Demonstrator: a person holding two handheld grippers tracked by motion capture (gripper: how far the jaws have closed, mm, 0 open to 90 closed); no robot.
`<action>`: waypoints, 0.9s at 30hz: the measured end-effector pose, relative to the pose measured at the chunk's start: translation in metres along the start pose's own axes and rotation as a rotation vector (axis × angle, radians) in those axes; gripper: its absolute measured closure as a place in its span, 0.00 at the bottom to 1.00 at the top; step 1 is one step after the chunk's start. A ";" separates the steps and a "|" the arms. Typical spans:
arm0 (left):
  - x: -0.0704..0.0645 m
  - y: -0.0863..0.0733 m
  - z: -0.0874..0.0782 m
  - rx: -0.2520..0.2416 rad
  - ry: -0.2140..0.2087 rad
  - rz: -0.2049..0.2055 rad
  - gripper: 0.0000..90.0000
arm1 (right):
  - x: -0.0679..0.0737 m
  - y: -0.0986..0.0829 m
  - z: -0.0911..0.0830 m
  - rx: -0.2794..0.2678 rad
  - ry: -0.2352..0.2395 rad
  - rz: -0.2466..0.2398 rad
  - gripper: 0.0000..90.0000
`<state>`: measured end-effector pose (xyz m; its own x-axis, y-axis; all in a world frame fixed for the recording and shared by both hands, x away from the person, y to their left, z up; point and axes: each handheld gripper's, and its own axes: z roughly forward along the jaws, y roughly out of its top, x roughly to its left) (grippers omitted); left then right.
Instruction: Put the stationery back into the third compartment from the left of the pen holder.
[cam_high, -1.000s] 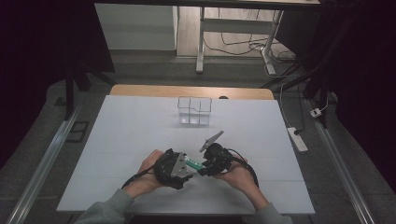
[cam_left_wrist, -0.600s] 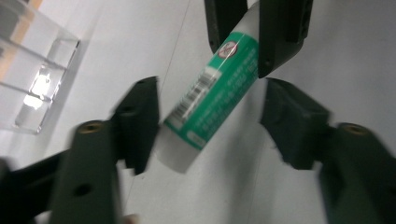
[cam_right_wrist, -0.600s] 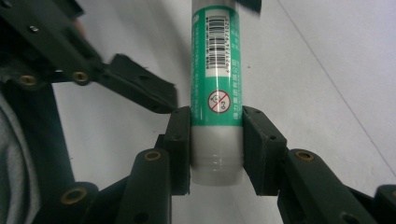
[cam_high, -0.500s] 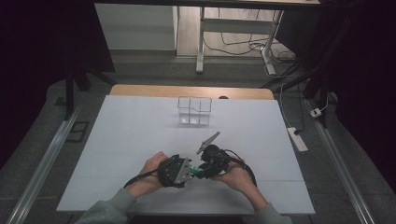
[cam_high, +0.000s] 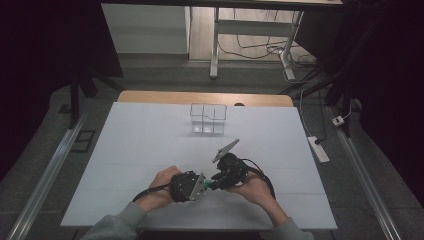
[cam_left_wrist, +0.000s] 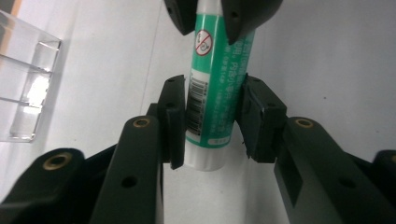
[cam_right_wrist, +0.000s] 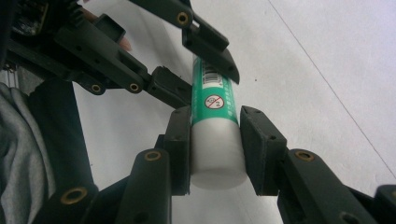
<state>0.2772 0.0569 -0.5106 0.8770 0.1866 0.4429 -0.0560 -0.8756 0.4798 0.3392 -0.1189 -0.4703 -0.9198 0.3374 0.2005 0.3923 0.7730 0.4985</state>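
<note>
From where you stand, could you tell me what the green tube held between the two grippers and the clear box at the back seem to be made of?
The glue stick looks like smooth, slightly glossy plastic: a printed green label with a barcode, and a white cap. The clear box seems to be see-through rigid plastic, perhaps acrylic, with bright edges and inner dividers.

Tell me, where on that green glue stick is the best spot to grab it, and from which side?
Grip the glue stick across its round body, one finger on each opposite side. It is a slim cylinder, so squeezing across the width seems steadiest. Here the right gripper pinches the white cap end, while the left gripper pinches the barcode end.
</note>
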 end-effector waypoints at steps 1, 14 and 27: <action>0.000 0.000 0.000 0.001 -0.006 0.004 0.72 | 0.000 0.000 0.000 -0.003 0.000 -0.002 0.72; 0.022 -0.018 -0.006 -0.073 0.000 -0.216 0.73 | -0.001 -0.009 -0.025 -0.323 -0.149 0.008 0.44; 0.039 -0.032 -0.016 -0.174 0.027 -0.406 0.73 | -0.007 -0.018 -0.038 -0.505 -0.199 0.058 0.41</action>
<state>0.3050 0.0998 -0.4966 0.8318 0.5135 0.2107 0.2089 -0.6413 0.7383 0.3376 -0.1558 -0.4489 -0.8575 0.5045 0.1006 0.3420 0.4130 0.8441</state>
